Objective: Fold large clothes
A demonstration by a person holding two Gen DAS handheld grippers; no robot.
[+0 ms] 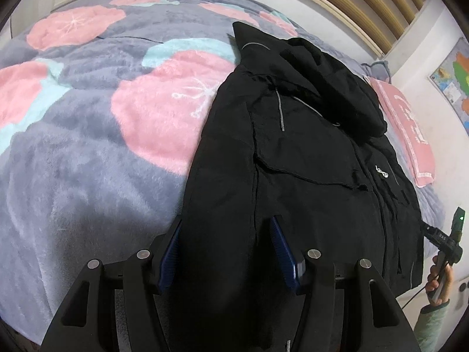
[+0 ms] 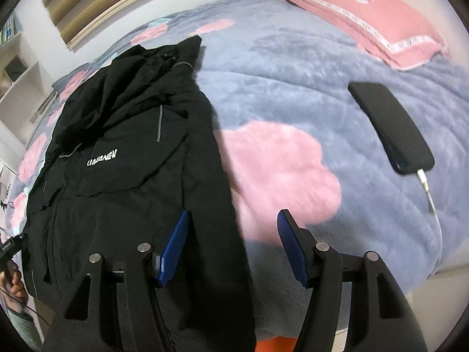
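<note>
A black hooded jacket (image 1: 307, 161) lies face up on the bed, its hood toward the far side and its hem hanging toward me. It also shows in the right wrist view (image 2: 123, 176), with white chest lettering. My left gripper (image 1: 225, 231) is open, its blue pads either side of the jacket's left edge near the hem. My right gripper (image 2: 233, 224) is open over the jacket's right sleeve edge and the blanket. The right gripper and the hand holding it appear at the right edge of the left wrist view (image 1: 445, 240).
The bed is covered by a fluffy grey blanket with pink and teal patches (image 1: 88, 146). A black phone with a cable (image 2: 390, 123) lies on the blanket to the right. A pink pillow (image 2: 360, 14) sits at the far right. White shelves (image 2: 17, 67) stand at the left.
</note>
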